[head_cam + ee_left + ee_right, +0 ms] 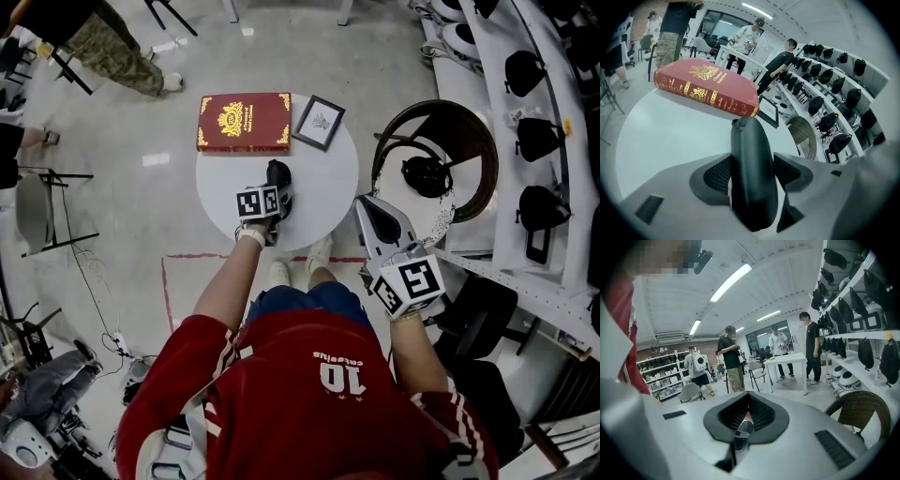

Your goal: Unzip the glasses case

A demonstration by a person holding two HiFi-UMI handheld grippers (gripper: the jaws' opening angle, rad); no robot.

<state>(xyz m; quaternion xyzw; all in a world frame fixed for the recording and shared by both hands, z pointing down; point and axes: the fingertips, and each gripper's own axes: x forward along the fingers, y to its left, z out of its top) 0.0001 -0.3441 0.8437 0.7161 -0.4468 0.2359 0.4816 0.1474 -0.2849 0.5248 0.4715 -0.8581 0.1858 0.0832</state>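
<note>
Round surface (217,183), seen from the head view.
- Far edge: book (243,123) lying flat at the left, picture frame (319,123) just beside it on the right.
- Near the middle, closer to the person than both: glasses case (278,174), standing on its edge between the jaws of the left tool (277,192), pads against its sides.
- Right tool (367,208): off the surface at its right rim, jaws together.
- Further right: wicker chair (469,122), then shelving (497,56).
</note>
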